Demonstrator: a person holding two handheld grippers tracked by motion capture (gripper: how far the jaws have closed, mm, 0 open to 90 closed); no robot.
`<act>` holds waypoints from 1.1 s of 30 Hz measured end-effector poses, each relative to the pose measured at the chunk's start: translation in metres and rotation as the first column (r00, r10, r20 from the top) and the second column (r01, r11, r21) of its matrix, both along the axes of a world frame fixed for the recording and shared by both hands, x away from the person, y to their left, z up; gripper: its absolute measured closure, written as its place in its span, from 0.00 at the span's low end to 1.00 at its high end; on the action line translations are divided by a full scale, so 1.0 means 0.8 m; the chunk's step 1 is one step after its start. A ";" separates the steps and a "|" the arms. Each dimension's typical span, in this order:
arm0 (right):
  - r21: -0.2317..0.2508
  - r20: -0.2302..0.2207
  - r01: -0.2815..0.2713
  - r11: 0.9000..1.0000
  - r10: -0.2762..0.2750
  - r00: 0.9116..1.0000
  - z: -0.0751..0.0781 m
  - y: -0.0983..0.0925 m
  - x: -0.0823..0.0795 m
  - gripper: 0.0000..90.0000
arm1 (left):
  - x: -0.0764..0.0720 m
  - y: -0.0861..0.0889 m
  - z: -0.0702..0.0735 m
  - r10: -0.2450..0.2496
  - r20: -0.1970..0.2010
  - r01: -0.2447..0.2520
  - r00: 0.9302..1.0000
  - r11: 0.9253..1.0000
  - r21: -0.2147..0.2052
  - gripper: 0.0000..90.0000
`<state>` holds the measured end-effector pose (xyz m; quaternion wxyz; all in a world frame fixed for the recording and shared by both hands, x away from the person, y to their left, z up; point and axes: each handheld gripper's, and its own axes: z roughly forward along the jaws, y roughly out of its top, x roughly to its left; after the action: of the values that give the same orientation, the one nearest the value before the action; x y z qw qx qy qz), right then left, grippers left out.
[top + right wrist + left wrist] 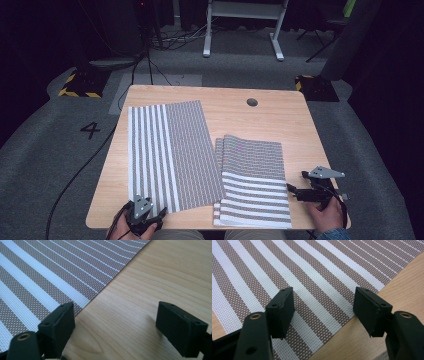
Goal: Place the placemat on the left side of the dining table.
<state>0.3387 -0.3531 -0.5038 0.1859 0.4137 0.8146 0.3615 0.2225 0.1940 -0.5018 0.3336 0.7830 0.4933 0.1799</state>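
Placemats [172,155] lie between left gripper [141,216] and right gripper [300,192].

left hand-held gripper [161,213] low at near desk [280,115] edge, jaws wide apart, nothing between them; right hand-held gripper [291,190] at near right side, pointing left, jaws also spread, empty; right hand [327,214] grips it from behind

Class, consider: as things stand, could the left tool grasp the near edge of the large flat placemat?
Probably yes. The left tool hangs open right over the large placemat, near its edge, with nothing between them.
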 end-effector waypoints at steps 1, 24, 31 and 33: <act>0.000 -0.001 0.000 1.000 0.000 1.000 0.000 0.000 0.000 0.18 | 0.001 0.001 0.000 0.002 0.011 -0.002 1.000 1.000 0.011 0.38; 0.001 -0.001 -0.001 1.000 0.001 1.000 0.000 0.000 0.000 0.18 | 0.055 0.018 0.013 0.039 0.034 -0.040 0.999 0.998 0.046 0.96; -0.002 0.000 -0.003 1.000 0.003 1.000 0.000 0.000 0.000 0.18 | 0.028 0.068 0.031 0.084 0.031 -0.087 0.996 0.992 0.095 0.96; -0.005 0.001 -0.004 1.000 0.004 1.000 0.000 0.000 0.000 0.18 | 0.023 0.072 0.032 0.083 0.026 -0.085 0.996 0.991 0.100 0.96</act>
<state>0.3388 -0.3533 -0.5039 0.1866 0.4113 0.8163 0.3600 0.2408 0.2517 -0.4766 0.2912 0.7754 0.5124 0.2268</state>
